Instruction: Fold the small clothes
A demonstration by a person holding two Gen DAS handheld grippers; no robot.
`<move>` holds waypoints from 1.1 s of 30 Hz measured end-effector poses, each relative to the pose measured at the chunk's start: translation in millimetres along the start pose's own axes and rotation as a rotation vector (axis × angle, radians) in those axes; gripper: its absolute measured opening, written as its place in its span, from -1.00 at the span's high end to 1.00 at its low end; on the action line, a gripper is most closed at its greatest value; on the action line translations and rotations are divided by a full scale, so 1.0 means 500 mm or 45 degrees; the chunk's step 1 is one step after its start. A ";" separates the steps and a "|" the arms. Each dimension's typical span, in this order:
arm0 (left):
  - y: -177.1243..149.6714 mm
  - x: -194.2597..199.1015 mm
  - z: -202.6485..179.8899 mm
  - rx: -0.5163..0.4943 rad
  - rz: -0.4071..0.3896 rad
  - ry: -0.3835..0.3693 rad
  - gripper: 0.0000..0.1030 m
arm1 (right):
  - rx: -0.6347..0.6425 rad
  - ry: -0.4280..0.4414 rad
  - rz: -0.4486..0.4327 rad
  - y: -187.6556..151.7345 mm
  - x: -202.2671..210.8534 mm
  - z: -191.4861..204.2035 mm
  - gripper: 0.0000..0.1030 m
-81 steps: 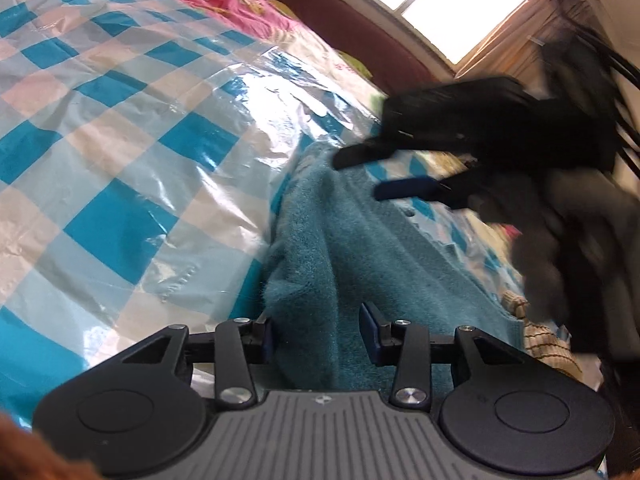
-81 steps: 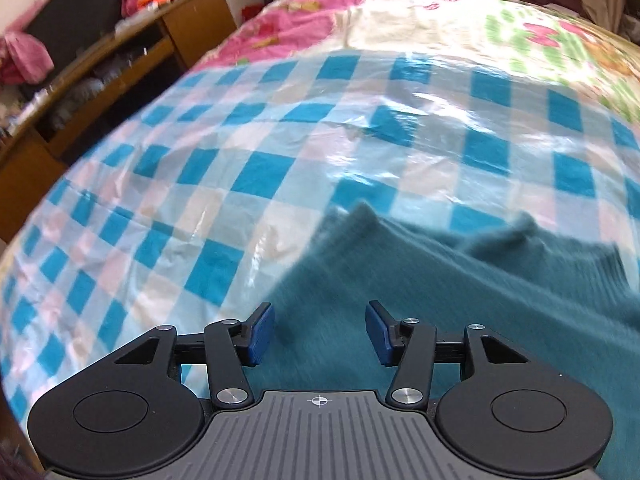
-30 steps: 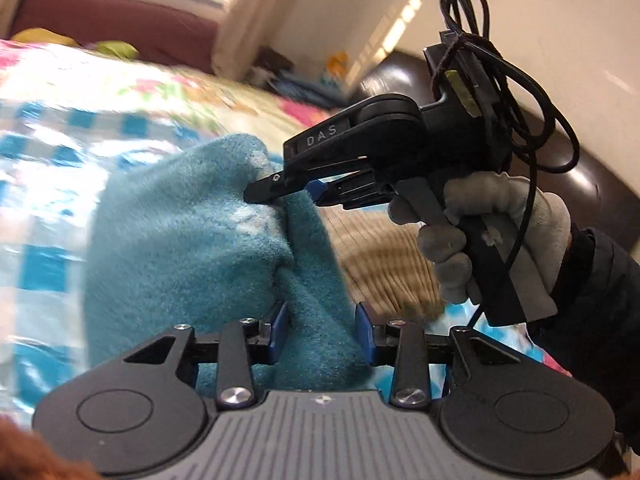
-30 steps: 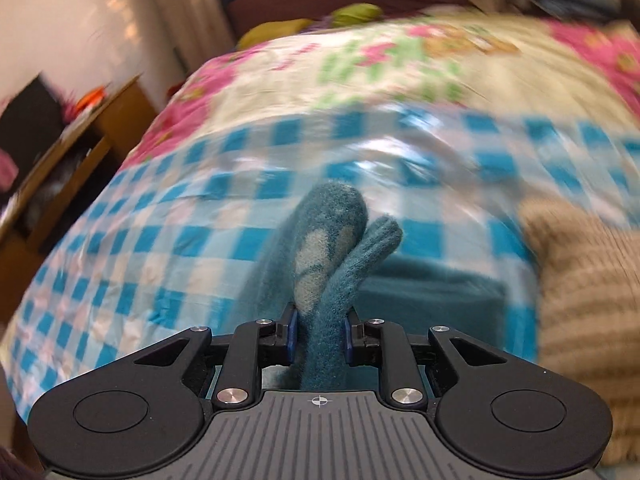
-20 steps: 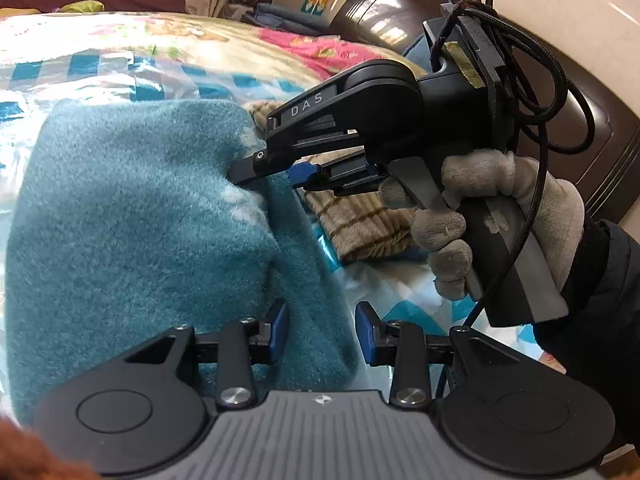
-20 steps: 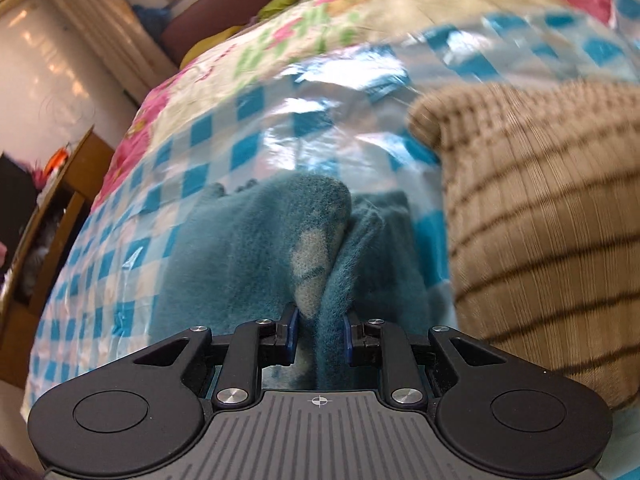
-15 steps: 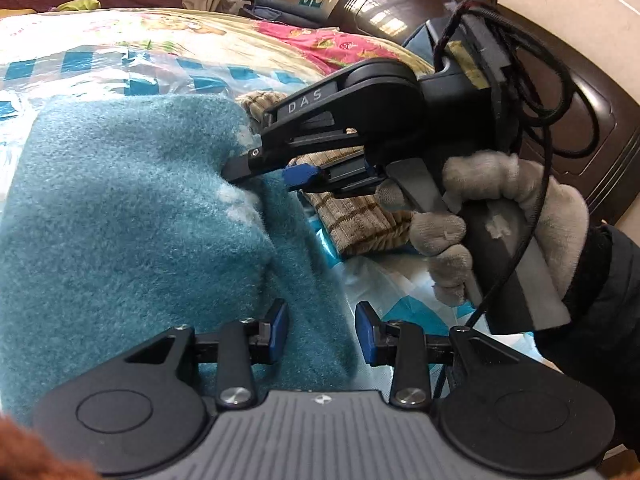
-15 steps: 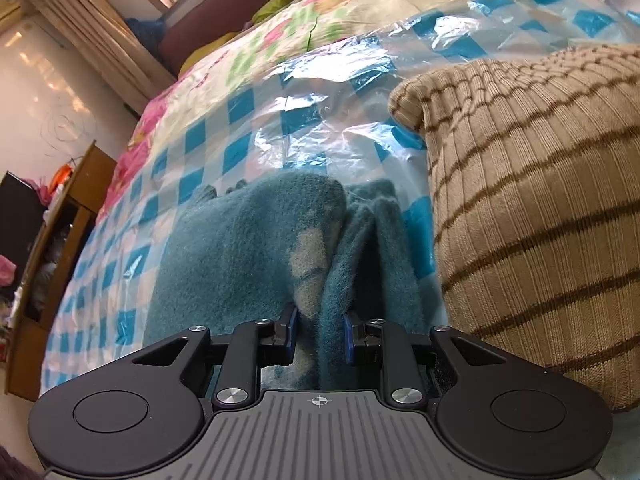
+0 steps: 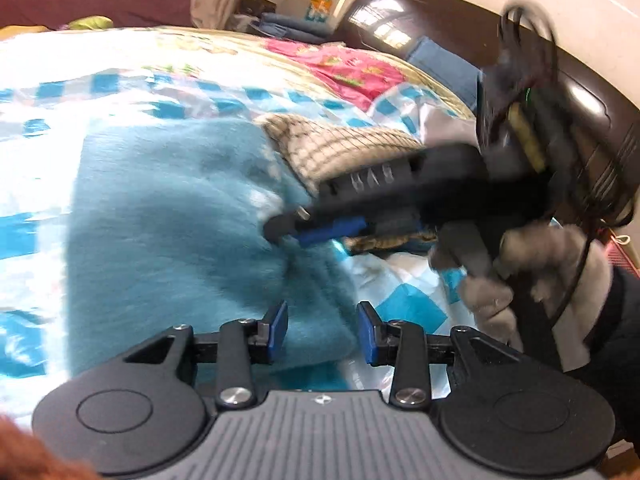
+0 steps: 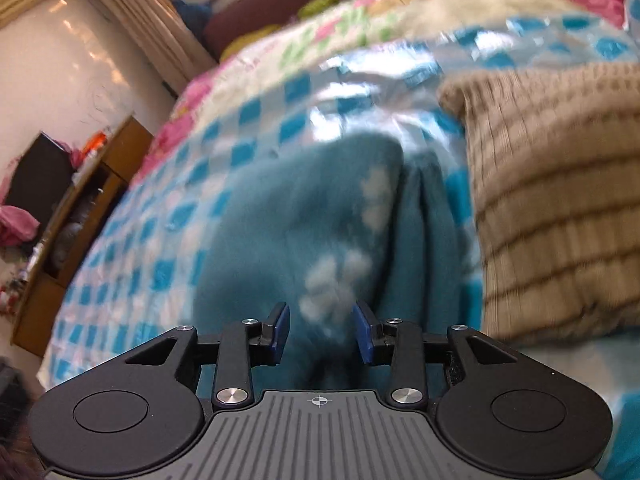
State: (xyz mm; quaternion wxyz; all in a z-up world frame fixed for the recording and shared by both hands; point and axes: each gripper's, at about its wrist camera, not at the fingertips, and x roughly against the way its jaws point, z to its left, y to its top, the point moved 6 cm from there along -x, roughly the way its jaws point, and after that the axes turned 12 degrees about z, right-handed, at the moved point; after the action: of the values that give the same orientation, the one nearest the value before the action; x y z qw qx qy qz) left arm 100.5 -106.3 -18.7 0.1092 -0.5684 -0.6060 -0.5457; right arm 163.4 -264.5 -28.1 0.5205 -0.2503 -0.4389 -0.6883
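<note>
A fuzzy teal garment (image 9: 168,216) lies folded over on the blue-checked plastic sheet (image 9: 24,236) on the bed. It also shows in the right wrist view (image 10: 304,216), with pale patches on it. My left gripper (image 9: 322,334) is open, its blue pads either side of the garment's near corner. My right gripper (image 10: 322,330) is open just above the folded edge. In the left wrist view the right gripper (image 9: 316,228) hangs over the garment's right edge in a gloved hand (image 9: 504,264).
A tan striped knit garment (image 10: 560,200) lies right beside the teal one; it also shows in the left wrist view (image 9: 340,144). A floral quilt (image 10: 360,20) covers the far bed. A wooden desk (image 10: 80,208) stands at the left.
Both grippers carried the teal garment's edge over and laid it folded. The right gripper, shut on the fabric half a second ago, has opened and let go. The left gripper has opened wider.
</note>
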 end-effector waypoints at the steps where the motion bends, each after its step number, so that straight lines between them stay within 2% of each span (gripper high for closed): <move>1: -0.004 0.010 0.010 0.011 -0.009 0.015 0.20 | -0.018 0.005 0.007 -0.007 -0.007 -0.003 0.30; 4: -0.008 0.022 0.048 0.061 -0.023 0.071 0.20 | -0.075 0.097 0.057 -0.032 -0.016 -0.014 0.30; 7: -0.001 0.022 0.087 0.152 -0.039 0.085 0.20 | -0.028 0.105 0.086 -0.052 -0.018 -0.013 0.26; 10: 0.014 0.019 0.110 0.181 -0.061 0.109 0.20 | -0.010 0.126 0.107 -0.062 -0.028 -0.010 0.25; 11: 0.022 0.017 0.115 0.176 -0.067 0.120 0.20 | -0.012 0.140 0.112 -0.063 -0.034 -0.011 0.30; 12: 0.029 0.019 0.118 0.171 -0.076 0.130 0.20 | -0.015 0.149 0.121 -0.064 -0.041 -0.009 0.56; 15: 0.055 0.040 0.120 0.150 -0.120 0.130 0.20 | -0.025 0.167 0.081 -0.056 -0.022 -0.004 0.72; 17: 0.075 0.037 0.114 0.130 -0.142 0.122 0.19 | 0.007 0.206 -0.035 -0.049 0.039 0.003 0.80; 18: 0.081 0.029 0.111 0.122 -0.146 0.118 0.19 | 0.023 0.206 -0.088 -0.047 0.072 0.004 0.92; 21: 0.090 -0.018 0.112 0.126 -0.101 0.103 0.17 | -0.018 0.119 -0.192 -0.047 0.124 -0.031 1.00; 23: 0.078 -0.062 0.120 0.126 -0.046 0.147 0.18 | -0.086 0.003 -0.166 -0.058 0.101 -0.073 1.00; 25: 0.066 -0.074 0.119 0.112 -0.034 0.153 0.18 | -0.183 0.013 -0.135 -0.070 0.080 -0.102 0.99; 27: 0.062 -0.065 0.116 0.103 -0.035 0.138 0.18 | -0.173 0.088 -0.150 -0.069 0.083 -0.090 0.83; 29: 0.059 -0.056 0.117 0.111 -0.036 0.124 0.17 | -0.159 0.168 -0.176 -0.055 0.087 -0.074 0.78; 31: 0.055 -0.042 0.119 0.124 -0.045 0.111 0.18 | -0.158 0.180 -0.167 -0.030 0.074 -0.065 0.49; 32: 0.050 -0.031 0.118 0.121 -0.051 0.106 0.18 | -0.150 0.168 -0.162 -0.019 0.064 -0.058 0.28; 33: 0.043 -0.019 0.115 0.110 -0.055 0.107 0.18 | -0.149 0.154 -0.155 -0.008 0.051 -0.057 0.18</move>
State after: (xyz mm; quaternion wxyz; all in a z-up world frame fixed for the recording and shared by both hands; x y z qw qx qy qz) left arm 149.1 -71.6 -36.1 0.1470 -0.5265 -0.6361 -0.5446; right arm 154.5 -301.3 -22.9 0.4879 -0.2111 -0.3801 -0.7569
